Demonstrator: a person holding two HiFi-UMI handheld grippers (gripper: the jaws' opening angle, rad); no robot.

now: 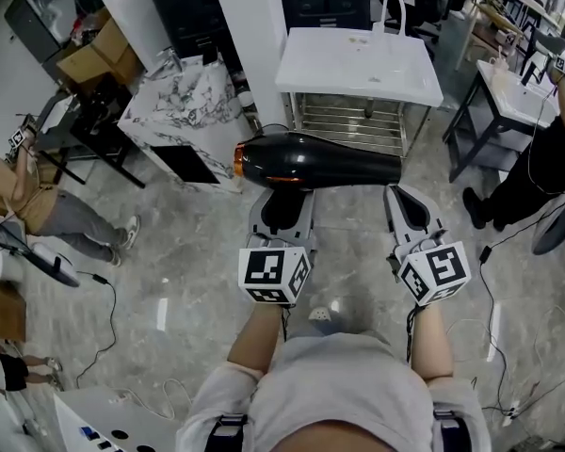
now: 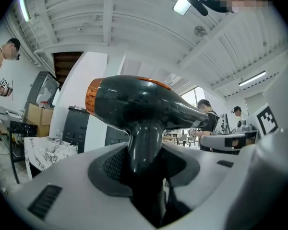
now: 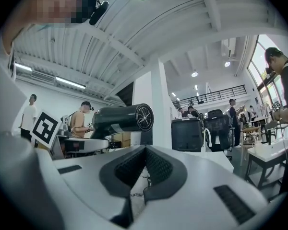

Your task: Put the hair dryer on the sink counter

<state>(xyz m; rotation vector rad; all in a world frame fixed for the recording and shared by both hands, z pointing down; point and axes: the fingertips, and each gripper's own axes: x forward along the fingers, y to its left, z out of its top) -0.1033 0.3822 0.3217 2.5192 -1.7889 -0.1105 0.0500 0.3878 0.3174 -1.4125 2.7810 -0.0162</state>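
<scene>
Both forearms reach forward side by side, grippers level.
Left gripper [image 1: 281,201]: jaws clamped on the handle of the dryer [image 1: 315,161]. The dryer's body lies crosswise in the air above the floor, short of the sink surface [image 1: 358,64].
Right gripper [image 1: 410,201]: jaws together, empty, near the dryer's right end.

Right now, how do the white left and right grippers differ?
The left gripper grips the black, orange-trimmed hair dryer by its handle; the right gripper holds nothing. Left gripper's jaws stand apart round that handle; right gripper's meet at the tips. Both are white, held side by side.
</scene>
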